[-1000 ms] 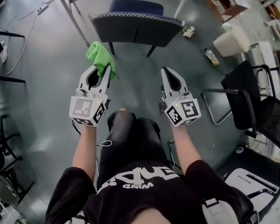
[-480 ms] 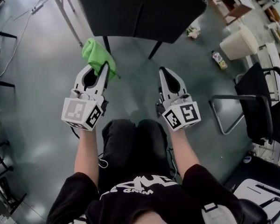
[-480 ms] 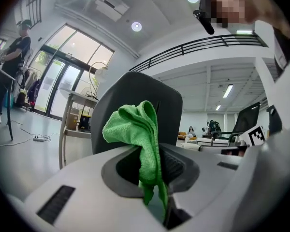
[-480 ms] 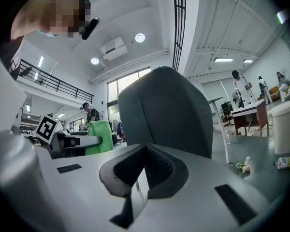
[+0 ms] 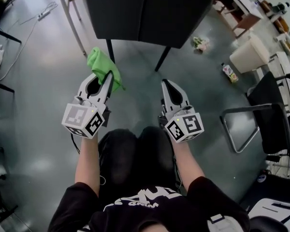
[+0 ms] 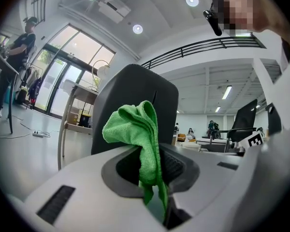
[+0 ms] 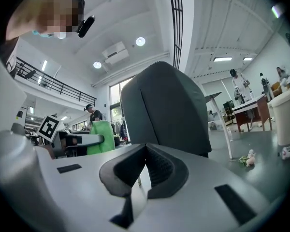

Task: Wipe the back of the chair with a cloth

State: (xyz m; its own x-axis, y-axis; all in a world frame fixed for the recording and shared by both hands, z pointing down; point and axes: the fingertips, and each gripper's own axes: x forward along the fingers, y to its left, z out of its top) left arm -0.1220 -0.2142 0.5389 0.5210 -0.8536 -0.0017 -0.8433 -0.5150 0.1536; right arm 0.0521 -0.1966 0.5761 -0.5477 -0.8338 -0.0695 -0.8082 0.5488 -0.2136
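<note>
Chair back (image 5: 145, 11) stands upright just ahead of both grippers, its dark rear face turned toward their tips and not yet touched. The left gripper (image 5: 108, 77) has its jaws clamped on the green cloth (image 5: 100, 62). It pinches one fold, so most of the fabric bunches out beyond the tips. I judge this puts a soft wad in front, ready to meet the panel before any plastic does. The right gripper (image 5: 165, 85), just to its right, has its jaws pressed together on nothing and points at the same panel. It is probably free to steady the chair if wiping pushes it.
</note>
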